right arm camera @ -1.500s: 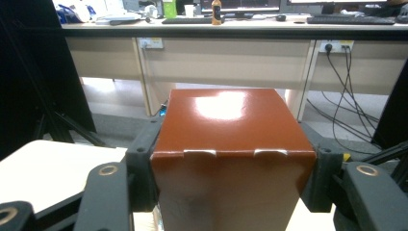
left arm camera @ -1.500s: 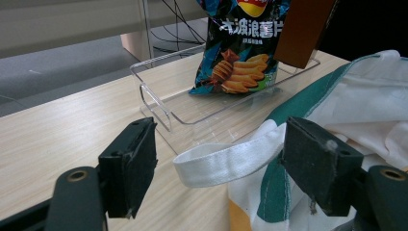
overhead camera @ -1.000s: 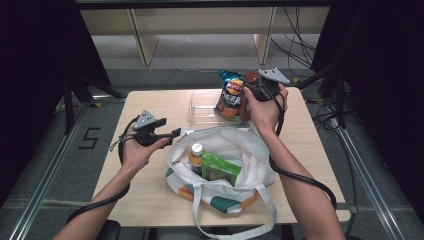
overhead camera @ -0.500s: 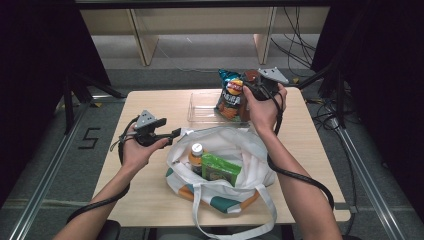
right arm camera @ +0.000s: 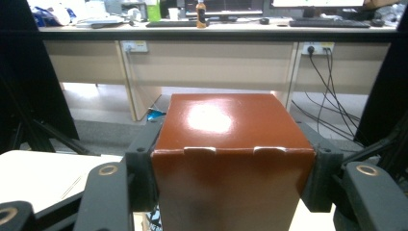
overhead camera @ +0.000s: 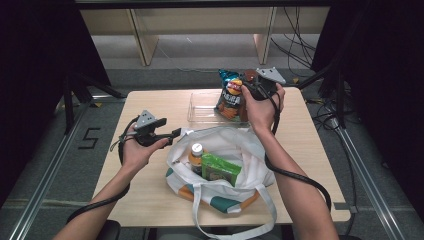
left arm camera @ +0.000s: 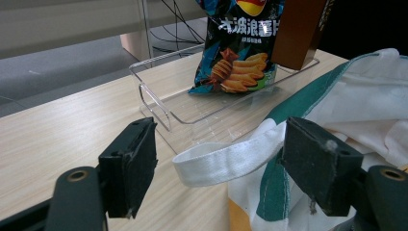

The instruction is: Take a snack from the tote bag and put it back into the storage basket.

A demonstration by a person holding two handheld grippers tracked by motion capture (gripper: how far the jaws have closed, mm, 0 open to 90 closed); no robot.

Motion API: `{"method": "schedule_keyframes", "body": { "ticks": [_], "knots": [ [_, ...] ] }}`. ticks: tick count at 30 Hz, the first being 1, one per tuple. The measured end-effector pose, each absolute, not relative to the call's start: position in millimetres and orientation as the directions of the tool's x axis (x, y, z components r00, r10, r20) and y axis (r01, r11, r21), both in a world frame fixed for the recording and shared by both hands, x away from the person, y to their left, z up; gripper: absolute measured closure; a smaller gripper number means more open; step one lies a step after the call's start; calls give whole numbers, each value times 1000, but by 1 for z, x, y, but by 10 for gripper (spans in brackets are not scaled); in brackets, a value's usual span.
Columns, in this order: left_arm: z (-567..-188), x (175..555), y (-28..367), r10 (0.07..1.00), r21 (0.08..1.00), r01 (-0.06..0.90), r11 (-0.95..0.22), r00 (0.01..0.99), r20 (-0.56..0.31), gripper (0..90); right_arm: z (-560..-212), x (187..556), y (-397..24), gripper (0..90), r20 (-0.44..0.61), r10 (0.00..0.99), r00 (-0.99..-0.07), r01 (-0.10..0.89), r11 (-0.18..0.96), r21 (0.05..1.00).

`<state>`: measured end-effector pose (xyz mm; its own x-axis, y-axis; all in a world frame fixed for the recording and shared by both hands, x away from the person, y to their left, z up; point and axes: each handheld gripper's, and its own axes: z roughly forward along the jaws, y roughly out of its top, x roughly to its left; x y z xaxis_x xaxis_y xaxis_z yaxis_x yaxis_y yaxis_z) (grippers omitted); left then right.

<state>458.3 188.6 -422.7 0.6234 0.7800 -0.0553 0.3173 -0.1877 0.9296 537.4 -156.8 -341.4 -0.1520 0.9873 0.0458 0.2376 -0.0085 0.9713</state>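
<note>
Gripping a brown box [right arm camera: 231,159] between its pads, the right gripper [overhead camera: 250,91] holds it over the clear tray [left arm camera: 159,103], chip bag [overhead camera: 230,95] just beside. Left gripper [left arm camera: 226,168] is released, w/ the bag's white strap [left arm camera: 226,156] lying between its pads.

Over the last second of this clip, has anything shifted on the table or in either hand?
Nothing visibly changed. The right tongs stay clamped on the brown box beside the chip bag in the clear tray. The left tongs stay open around the strap of the tote bag, not pressing it. The bottle and green packet lie in the bag as before.
</note>
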Motion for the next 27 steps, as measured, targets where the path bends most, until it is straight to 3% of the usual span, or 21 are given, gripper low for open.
{"method": "schedule_keyframes", "body": {
  "ticks": [27],
  "knots": [
    [-423,459,189,778,930,316,-187,626,-56,267,-356,545,-158,389,14,990,-140,266,24,964]
  ]
}}
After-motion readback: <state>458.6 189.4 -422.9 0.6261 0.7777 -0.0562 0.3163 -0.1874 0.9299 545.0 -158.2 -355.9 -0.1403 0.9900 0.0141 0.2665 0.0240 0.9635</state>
